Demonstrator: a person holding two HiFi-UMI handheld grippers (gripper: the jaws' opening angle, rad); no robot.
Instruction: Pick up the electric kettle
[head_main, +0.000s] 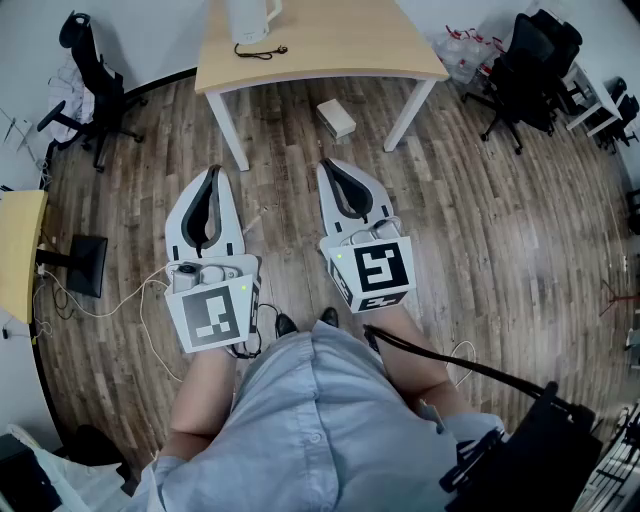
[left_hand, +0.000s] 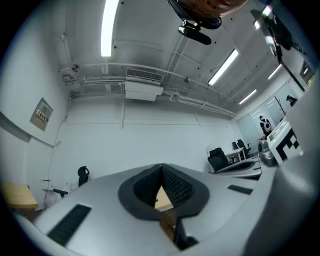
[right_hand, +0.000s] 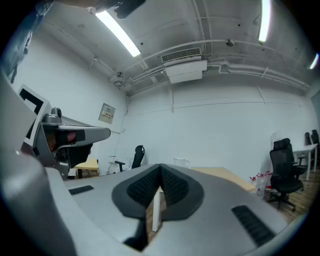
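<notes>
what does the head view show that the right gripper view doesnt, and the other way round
Only the head view: a small box on the floor by the table, a black cord on the tabletop, and the person's light shirt.
Only the right gripper view: ceiling lights, an air conditioner, a wall poster.
Both: the table with the white kettle on it, black office chairs, the left gripper and the right gripper, whose tongs are shut and empty.

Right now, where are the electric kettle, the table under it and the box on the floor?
electric kettle (head_main: 250, 18): head view, white body.
table (head_main: 340, 40): head view, bare top.
box (head_main: 337, 118): head view, top face.
</notes>
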